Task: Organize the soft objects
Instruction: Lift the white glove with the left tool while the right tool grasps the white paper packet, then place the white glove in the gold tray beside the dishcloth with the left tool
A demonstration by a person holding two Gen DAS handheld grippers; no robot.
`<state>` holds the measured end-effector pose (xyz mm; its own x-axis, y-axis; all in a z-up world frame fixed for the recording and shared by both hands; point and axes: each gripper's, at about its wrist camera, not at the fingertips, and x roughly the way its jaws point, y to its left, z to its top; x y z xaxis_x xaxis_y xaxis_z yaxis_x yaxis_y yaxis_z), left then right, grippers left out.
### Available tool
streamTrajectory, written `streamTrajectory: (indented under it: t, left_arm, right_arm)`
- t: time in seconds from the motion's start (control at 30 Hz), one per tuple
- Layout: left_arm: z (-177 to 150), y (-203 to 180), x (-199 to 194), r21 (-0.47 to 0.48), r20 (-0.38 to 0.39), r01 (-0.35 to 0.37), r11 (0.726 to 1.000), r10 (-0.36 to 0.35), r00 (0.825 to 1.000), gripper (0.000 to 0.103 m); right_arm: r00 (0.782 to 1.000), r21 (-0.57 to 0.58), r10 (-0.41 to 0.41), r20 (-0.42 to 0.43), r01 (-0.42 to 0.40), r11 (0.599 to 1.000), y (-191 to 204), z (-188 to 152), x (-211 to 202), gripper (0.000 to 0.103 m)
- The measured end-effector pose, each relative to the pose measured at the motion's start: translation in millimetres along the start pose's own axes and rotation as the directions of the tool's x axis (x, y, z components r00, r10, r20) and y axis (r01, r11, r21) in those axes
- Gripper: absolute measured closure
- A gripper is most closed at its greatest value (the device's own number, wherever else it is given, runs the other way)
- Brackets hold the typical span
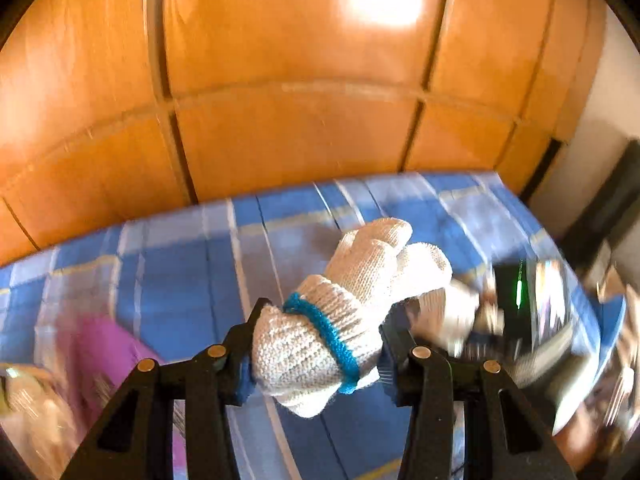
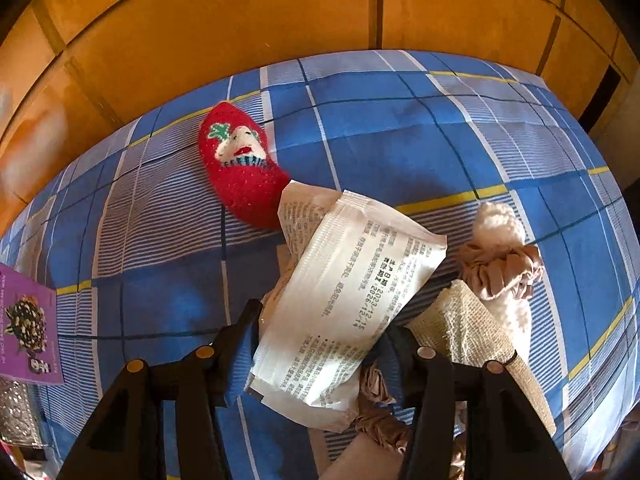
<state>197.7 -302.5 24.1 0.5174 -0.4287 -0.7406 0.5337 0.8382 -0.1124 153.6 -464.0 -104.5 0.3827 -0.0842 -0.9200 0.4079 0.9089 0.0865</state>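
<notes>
Rolled white knit glove with blue cuff band is pinched in the left gripper, frame centre, lifted over the blue checked cloth. White printed plastic packet is clamped by the right gripper, lower centre. Red knitted sock is seen upper left.

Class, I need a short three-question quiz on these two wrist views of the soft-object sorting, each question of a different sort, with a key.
1. True or false: the left gripper is shut on a knitted white glove with a blue band.
2. Which lies nearest the far edge of the checked bedsheet?
A. red knitted sock
B. white packet
C. beige scrunchie
3. Fill in: between the right gripper's jaws sits the printed white ____.

Key: 1 true; 2 A; 3 packet.
</notes>
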Motion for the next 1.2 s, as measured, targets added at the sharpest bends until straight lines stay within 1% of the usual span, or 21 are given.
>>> streamTrajectory:
  t: [0.07,0.1,0.13,0.2,0.23,0.3,0.33,0.4,0.43,0.47,0.53,0.57,0.63,0.73,0.8,0.83,0.93,1.07,1.2]
  left_arm:
    - [25,16,-8,-0.028,0.024,-0.04,0.999,0.04,0.999,0.055]
    - [37,29,-15,-0.047,0.046,-0.073,0.996,0.075,0.996,0.055]
    - [42,38,-20,-0.059,0.059,-0.094,0.994,0.098,0.993,0.055]
    - [55,71,-35,-0.107,0.086,-0.154,0.982,0.163,0.983,0.055]
    - [59,95,-44,-0.136,0.093,-0.193,0.972,0.207,0.974,0.055]
    - [59,128,-56,-0.173,0.097,-0.26,0.95,0.279,0.955,0.055]
    - [56,155,-63,-0.207,0.089,-0.306,0.929,0.329,0.94,0.055]
    - [48,195,-74,-0.264,0.067,-0.352,0.898,0.382,0.922,0.055]
    - [40,213,-81,-0.292,0.056,-0.378,0.878,0.411,0.91,0.055]
    - [30,236,-88,-0.324,0.042,-0.414,0.851,0.45,0.892,0.055]
    - [10,268,-100,-0.359,0.017,-0.465,0.81,0.503,0.864,0.055]
    - [-5,284,-108,-0.375,0.004,-0.483,0.791,0.523,0.853,0.055]
    - [-34,310,-121,-0.406,-0.021,-0.505,0.762,0.544,0.839,0.055]
    - [-87,334,-143,-0.454,-0.044,-0.519,0.724,0.563,0.825,0.055]
    - [-118,343,-155,-0.481,-0.054,-0.52,0.706,0.568,0.821,0.054]
    - [-141,349,-164,-0.5,-0.064,-0.523,0.69,0.573,0.817,0.054]
    - [-191,356,-174,-0.528,-0.102,-0.536,0.659,0.578,0.81,0.054]
    - [-240,364,-182,-0.554,-0.148,-0.558,0.618,0.587,0.796,0.054]
    - [-280,369,-193,-0.588,-0.188,-0.574,0.57,0.594,0.782,0.052]
  right_arm:
    - [1.0,-0.012,-0.004,0.005,0.004,1.0,1,0,1,0.049]
    - [1.0,-0.02,-0.007,0.009,0.008,1.0,2,0,1,0.049]
    - [1.0,-0.026,-0.011,0.012,0.011,1.0,3,-1,2,0.049]
    - [1.0,-0.04,-0.019,0.016,0.02,0.999,6,-2,1,0.049]
    - [1.0,-0.044,-0.023,0.017,0.024,0.999,8,-1,2,0.049]
    - [0.999,-0.049,-0.028,0.019,0.029,0.998,9,-1,1,0.049]
    - [0.999,-0.053,-0.03,0.02,0.031,0.998,9,-1,1,0.049]
    - [0.999,-0.06,-0.038,0.023,0.039,0.997,11,-1,1,0.049]
    - [0.999,-0.064,-0.04,0.024,0.042,0.997,12,-1,2,0.049]
    - [0.999,-0.074,-0.044,0.027,0.046,0.996,13,-2,2,0.049]
    - [0.998,-0.087,-0.053,0.031,0.055,0.995,17,-2,3,0.049]
    - [0.998,-0.09,-0.058,0.032,0.06,0.994,19,-3,4,0.049]
    - [0.997,-0.1,-0.065,0.035,0.068,0.993,21,-3,4,0.049]
    - [0.997,-0.108,-0.068,0.037,0.071,0.992,20,-4,3,0.049]
    - [0.996,-0.113,-0.074,0.041,0.078,0.991,21,-5,3,0.049]
    - [0.996,-0.118,-0.078,0.045,0.083,0.989,22,-5,3,0.049]
    - [0.993,-0.143,-0.097,0.061,0.105,0.984,26,-7,3,0.049]
    - [0.988,-0.182,-0.127,0.092,0.143,0.973,33,-10,4,0.049]
    - [0.981,-0.2,-0.154,0.116,0.175,0.964,38,-12,4,0.049]
